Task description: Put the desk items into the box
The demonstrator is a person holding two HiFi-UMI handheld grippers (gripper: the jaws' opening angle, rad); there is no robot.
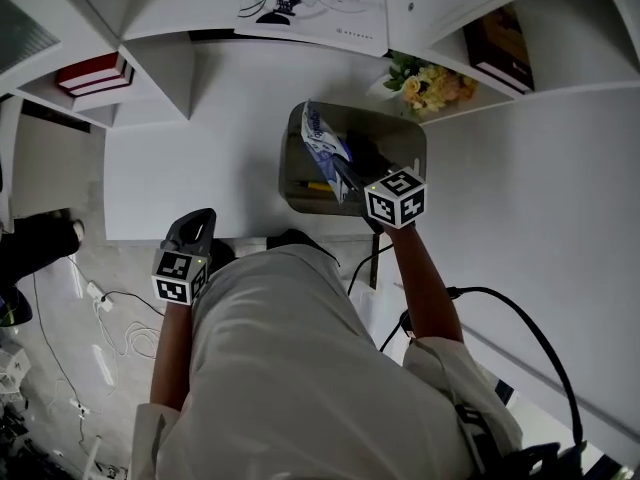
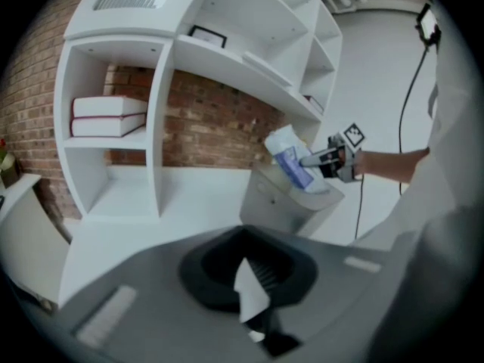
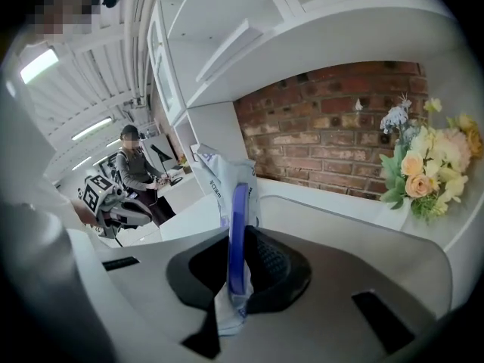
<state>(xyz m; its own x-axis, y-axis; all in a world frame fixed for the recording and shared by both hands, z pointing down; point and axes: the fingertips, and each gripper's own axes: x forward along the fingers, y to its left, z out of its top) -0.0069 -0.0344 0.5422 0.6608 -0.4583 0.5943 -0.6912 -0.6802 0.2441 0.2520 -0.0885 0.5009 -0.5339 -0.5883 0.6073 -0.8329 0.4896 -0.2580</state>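
Note:
A grey open-topped box stands on the white desk. My right gripper is shut on a white-and-blue packet and holds it tilted over the box's opening. In the left gripper view the packet hangs just above the box, with the right gripper behind it. In the right gripper view the packet stands on edge in the right gripper. Dark items lie inside the box. My left gripper hovers at the desk's front edge, its jaws together on nothing.
White shelving surrounds the desk, with red and white books at the left, a flower bunch behind the box and a dark book at the right. A black cable trails from my right arm. A person sits far off.

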